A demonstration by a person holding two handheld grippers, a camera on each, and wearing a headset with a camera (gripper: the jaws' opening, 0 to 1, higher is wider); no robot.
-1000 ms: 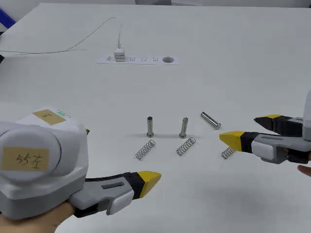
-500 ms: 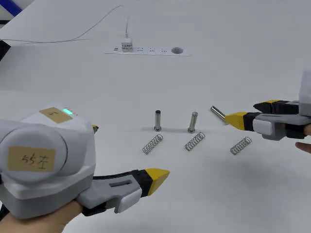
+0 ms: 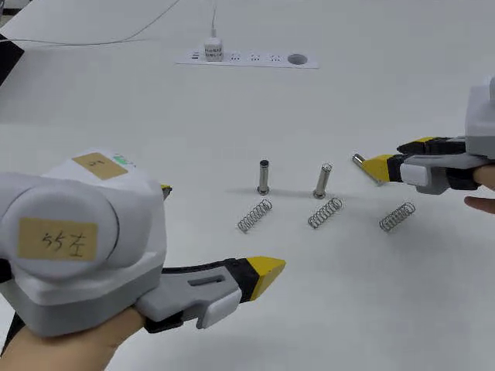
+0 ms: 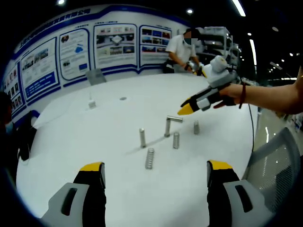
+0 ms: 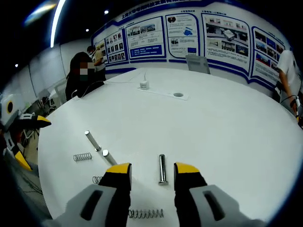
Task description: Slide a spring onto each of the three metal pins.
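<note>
Two metal pins stand upright mid-table, the left pin [image 3: 264, 176] and the middle pin [image 3: 322, 179]. The third pin [image 3: 365, 166] [image 5: 162, 169] lies flat. My right gripper [image 3: 396, 155] [image 5: 152, 169] is open, and its jaws straddle the near end of that lying pin without closing on it. Three springs lie in a row in front of the pins: the left spring [image 3: 254, 216], the middle spring [image 3: 325, 212] and the right spring [image 3: 397, 217]. My left gripper [image 3: 216, 230] [image 4: 156, 168] hovers open and holds nothing, well short of the left spring [image 4: 150, 158].
A white power strip [image 3: 247, 59] with a plugged-in cable lies at the far side of the white table [image 3: 116, 116]. People stand beyond the table in both gripper views. A person's hand and arm [image 4: 265, 94] holds the right gripper.
My right gripper has moved away from the right spring and over to the lying pin. The left gripper stays put and open. The head camera has shifted.
</note>
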